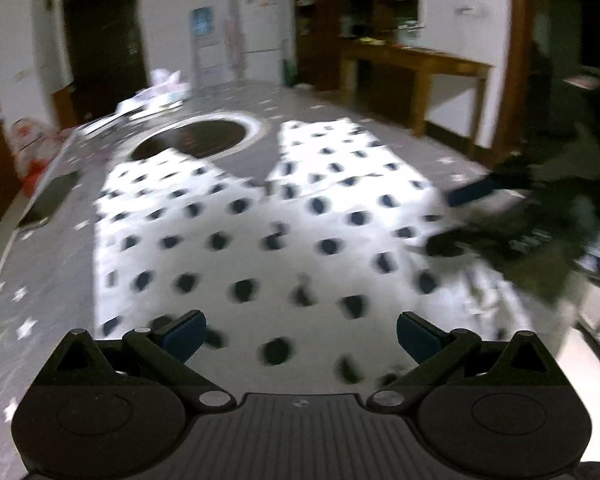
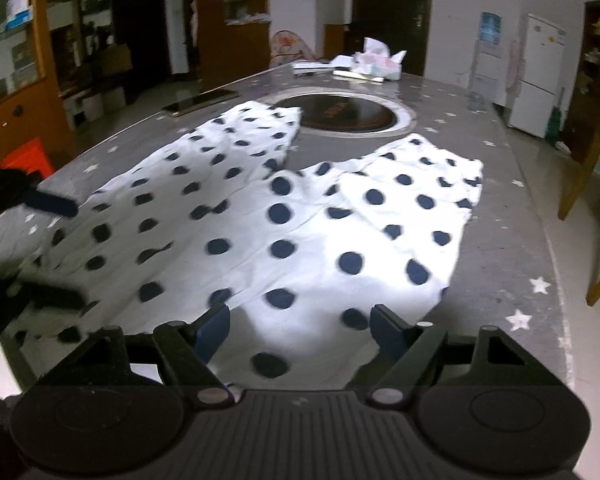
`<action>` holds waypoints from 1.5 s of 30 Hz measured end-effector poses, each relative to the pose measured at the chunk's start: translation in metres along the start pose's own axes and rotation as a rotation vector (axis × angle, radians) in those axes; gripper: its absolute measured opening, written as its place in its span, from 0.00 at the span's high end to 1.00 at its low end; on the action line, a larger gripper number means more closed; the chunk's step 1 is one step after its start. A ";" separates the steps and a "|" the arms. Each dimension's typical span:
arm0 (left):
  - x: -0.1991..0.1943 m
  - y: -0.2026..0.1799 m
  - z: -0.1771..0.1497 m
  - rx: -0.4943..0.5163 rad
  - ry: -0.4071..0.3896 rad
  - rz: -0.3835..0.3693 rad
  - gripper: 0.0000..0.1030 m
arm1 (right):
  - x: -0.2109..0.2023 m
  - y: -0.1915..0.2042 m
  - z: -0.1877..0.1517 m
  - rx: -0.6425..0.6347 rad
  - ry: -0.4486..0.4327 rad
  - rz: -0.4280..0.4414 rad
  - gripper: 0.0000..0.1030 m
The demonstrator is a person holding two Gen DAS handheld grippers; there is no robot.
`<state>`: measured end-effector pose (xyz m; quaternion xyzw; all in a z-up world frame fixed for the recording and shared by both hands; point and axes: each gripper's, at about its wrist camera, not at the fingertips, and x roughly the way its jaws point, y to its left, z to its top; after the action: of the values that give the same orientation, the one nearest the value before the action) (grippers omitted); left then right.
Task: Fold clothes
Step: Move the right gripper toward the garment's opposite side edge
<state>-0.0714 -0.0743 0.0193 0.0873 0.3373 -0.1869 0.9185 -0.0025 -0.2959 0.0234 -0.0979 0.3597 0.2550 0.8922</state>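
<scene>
White trousers with dark polka dots (image 1: 260, 220) lie spread flat on the grey star-patterned table (image 1: 52, 260), their two legs pointing away from me. My left gripper (image 1: 300, 336) hovers open over the near waist end, its blue pads wide apart with only cloth below them. My right gripper (image 1: 456, 220) shows blurred at the garment's right side. In the right wrist view the trousers (image 2: 284, 216) fill the middle and my right gripper (image 2: 300, 330) stands open above their near edge. My left gripper (image 2: 60, 250) is at the left side of the cloth, its jaws apart.
A round dark inset (image 2: 344, 114) sits in the table (image 2: 508, 240) just beyond the trouser legs. A dark flat phone (image 2: 200, 102) lies near the left edge, and a tissue pack with papers (image 2: 380, 62) at the far end. Wooden furniture and a white fridge (image 2: 540, 76) stand around the room.
</scene>
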 end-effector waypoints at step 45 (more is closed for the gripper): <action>0.023 -0.096 0.017 0.239 0.026 -0.394 0.39 | 0.028 -0.077 0.036 0.161 -0.032 -0.113 0.47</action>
<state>-0.0842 -0.1736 0.0140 0.1305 0.3351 -0.4003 0.8428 0.0765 -0.3378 0.0293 -0.0420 0.3584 0.1759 0.9159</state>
